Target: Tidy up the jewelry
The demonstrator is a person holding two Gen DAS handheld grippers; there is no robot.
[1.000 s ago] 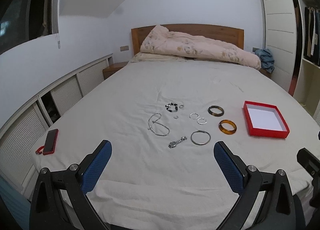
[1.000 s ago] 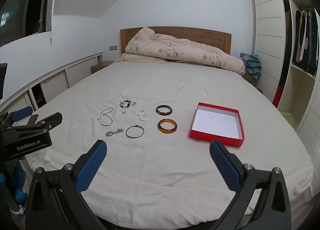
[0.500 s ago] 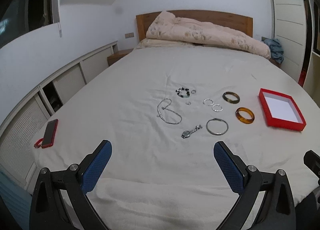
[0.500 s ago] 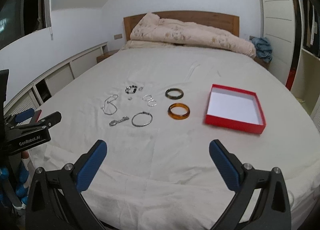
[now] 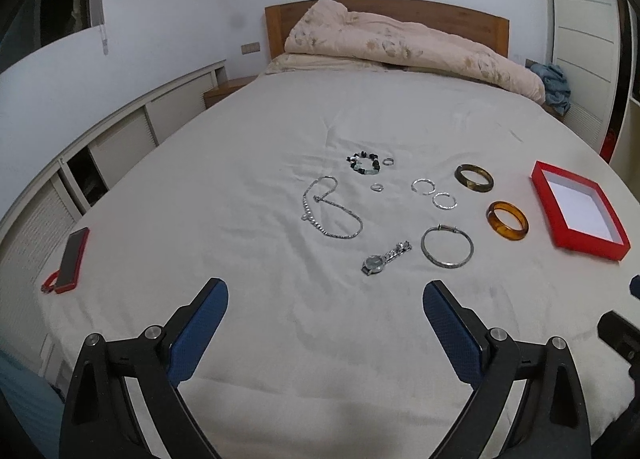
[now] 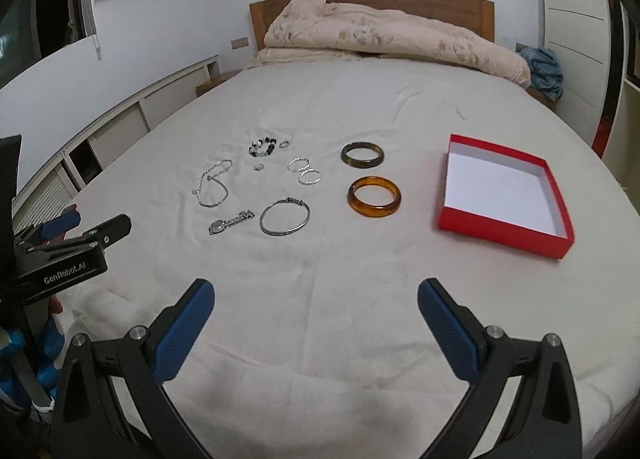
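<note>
Judging by the layout, nothing is sorted yet: the red box (image 6: 504,195) sits empty on the bed (image 6: 320,299), while the amber bangle (image 6: 374,201), dark bangle (image 6: 362,155), wristwatch (image 6: 231,221) and necklace (image 6: 214,183) lie beside it. Left hand-held gripper (image 5: 325,301) and right hand-held gripper (image 6: 315,299) hover wide apart, holding nothing.

left gripper (image 5: 325,301): jaws spread wide, nothing held, above near edge of bed (image 5: 240,139) | red box (image 5: 576,209): landmark, lying open at right | amber bangle (image 5: 507,220): just left of box | dark bangle (image 5: 473,178): beyond amber bangle | watch (image 5: 385,258), necklace (image 5: 328,208): well left of box | phone (image 5: 73,259): far left, bed edge
</note>
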